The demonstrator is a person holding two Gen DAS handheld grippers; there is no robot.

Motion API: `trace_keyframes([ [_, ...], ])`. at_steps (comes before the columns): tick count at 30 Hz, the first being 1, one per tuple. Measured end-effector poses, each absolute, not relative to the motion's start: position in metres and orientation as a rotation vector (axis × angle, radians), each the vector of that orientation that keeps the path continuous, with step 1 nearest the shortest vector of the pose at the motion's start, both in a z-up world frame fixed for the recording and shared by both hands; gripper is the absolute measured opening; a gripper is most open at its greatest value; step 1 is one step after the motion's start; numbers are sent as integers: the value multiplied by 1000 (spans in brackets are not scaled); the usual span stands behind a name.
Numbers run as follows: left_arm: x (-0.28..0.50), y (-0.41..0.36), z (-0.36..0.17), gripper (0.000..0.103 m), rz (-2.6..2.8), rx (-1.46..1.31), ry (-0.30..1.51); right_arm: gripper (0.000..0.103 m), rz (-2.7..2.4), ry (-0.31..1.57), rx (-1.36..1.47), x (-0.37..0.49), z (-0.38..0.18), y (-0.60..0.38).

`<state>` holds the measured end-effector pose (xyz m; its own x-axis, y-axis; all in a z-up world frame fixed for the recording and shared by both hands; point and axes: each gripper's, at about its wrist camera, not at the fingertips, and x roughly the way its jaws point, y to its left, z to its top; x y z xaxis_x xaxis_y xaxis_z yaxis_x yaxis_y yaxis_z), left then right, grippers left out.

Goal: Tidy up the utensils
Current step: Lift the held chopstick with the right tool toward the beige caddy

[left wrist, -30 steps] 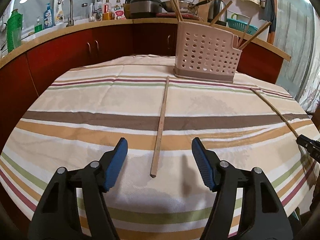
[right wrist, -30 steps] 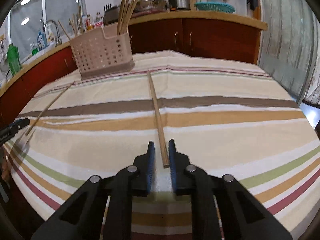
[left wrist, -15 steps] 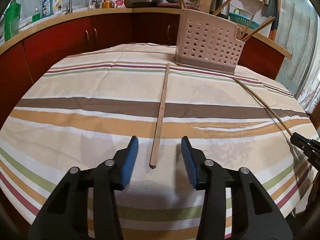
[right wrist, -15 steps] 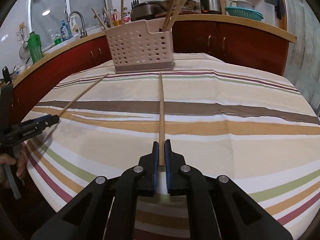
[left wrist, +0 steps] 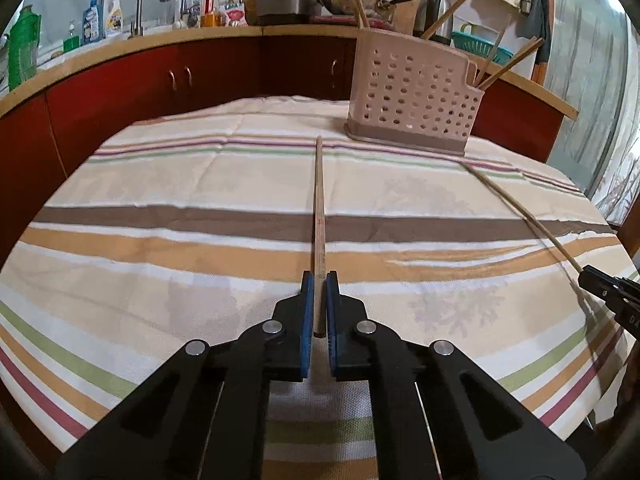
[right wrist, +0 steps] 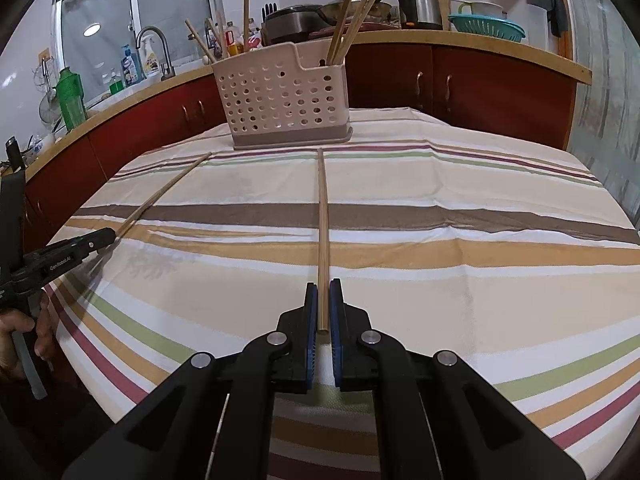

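Chopsticks lie on my tablecloth (left wrist: pixel 160 200), long axes toward twelve o'clock at the basket (left wrist: pixel 412 96); left gripper (left wrist: pixel 319 280) just closed on one chopstick (left wrist: pixel 319 208); right gripper (right wrist: pixel 324 284) clamps the other chopstick (right wrist: pixel 322 216).

Kitchen backdrop — striped cloth and a curved counter

A striped tablecloth (left wrist: pixel 180 216) covers the table; far behind, red cabinets (left wrist: pixel 132 92) carry a wooden counter with a tap (left wrist: pixel 132 0), a green bottle (right wrist: pixel 71 94), a kettle (right wrist: pixel 420 2) and — far right — a teal colander (right wrist: pixel 486 26).
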<state>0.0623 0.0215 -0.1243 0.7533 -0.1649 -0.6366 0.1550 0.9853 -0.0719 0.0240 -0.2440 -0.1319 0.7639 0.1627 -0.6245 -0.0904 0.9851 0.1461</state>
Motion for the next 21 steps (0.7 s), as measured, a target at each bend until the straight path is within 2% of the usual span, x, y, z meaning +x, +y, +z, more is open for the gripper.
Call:
trace_keyframes([
  [21, 19, 20, -35, 7, -205, -15, 446, 7, 125, 481, 113, -3, -61, -249],
])
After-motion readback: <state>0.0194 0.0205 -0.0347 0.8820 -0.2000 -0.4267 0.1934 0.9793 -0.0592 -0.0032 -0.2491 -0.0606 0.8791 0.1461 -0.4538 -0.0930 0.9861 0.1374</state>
